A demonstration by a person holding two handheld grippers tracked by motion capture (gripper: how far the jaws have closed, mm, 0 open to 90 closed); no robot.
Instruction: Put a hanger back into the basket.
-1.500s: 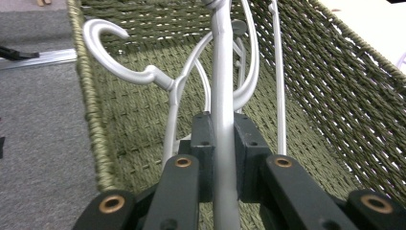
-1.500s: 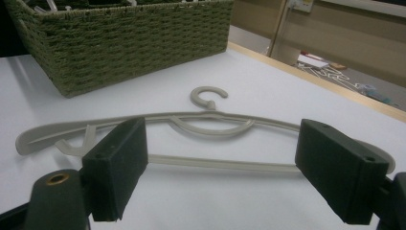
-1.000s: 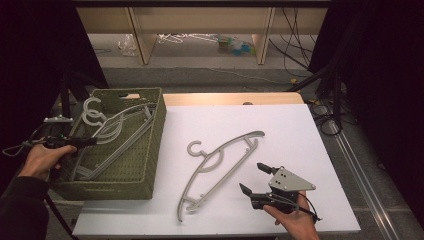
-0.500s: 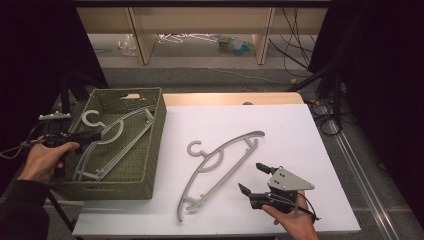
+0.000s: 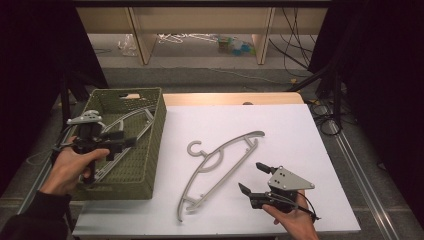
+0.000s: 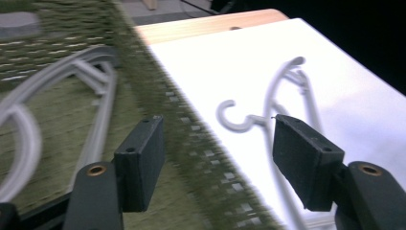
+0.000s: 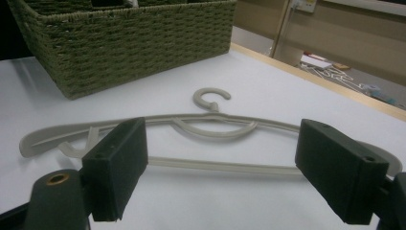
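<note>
White table [image 5: 310, 135] with grey hanger [image 5: 220, 157] and green woven basket [image 5: 150, 150].

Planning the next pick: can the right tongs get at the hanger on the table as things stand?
Probably yes: the right tongs stand open, facing the hanger on the bare white table, with nothing between.

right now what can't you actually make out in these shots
- Hanger in the basket: in the high view the left gripper and hand cover its lower part, and its hook cannot be found.
- Basket: its rim is smeared by motion blur in the left gripper view.
- Hanger on the table: its right end is hidden behind a black finger in the right gripper view.
- Clutter on the far floor: too small to identify.
</note>
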